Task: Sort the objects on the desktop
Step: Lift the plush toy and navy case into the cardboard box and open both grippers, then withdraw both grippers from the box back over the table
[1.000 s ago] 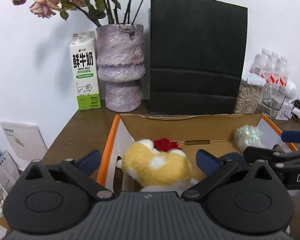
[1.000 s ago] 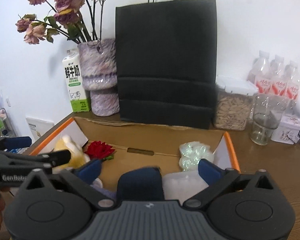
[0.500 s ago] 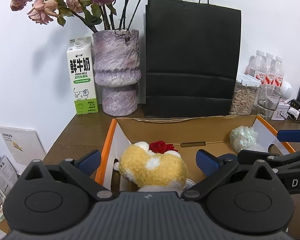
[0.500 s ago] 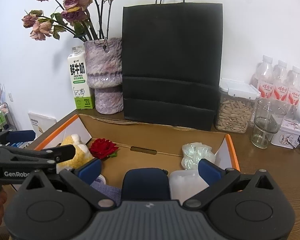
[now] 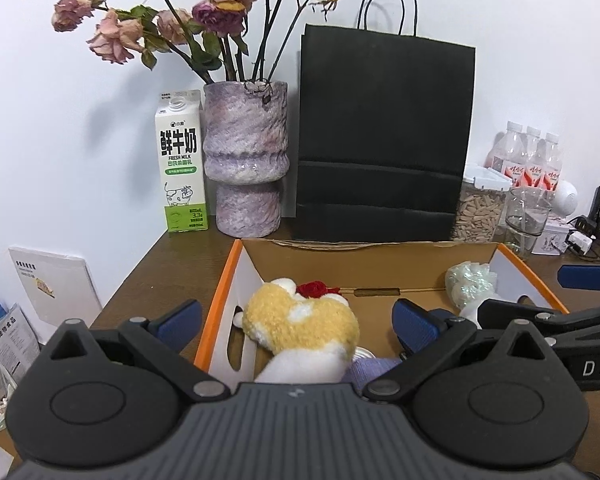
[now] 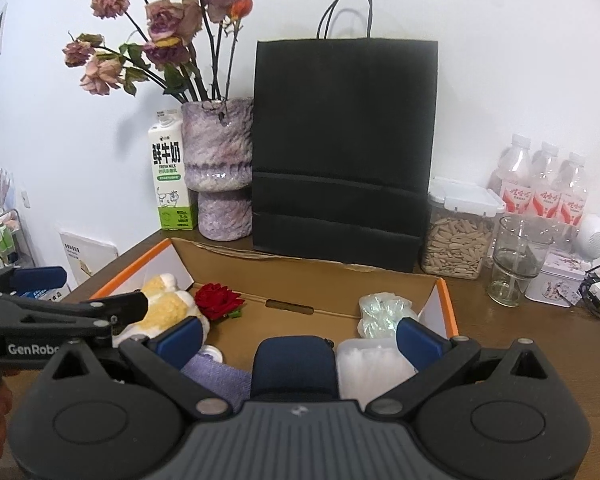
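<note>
Evidently both claws, left gripper (image 5: 296,320) and right gripper (image 6: 298,338), hang spread and empty above the cardboard box (image 6: 332,276); the plush toy (image 5: 304,324) looks light and squashy; pinch its yellow body.

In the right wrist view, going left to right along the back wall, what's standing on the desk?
Milk carton → purple vase → black paper bag → seed jar → empty glass → bottles.
</note>
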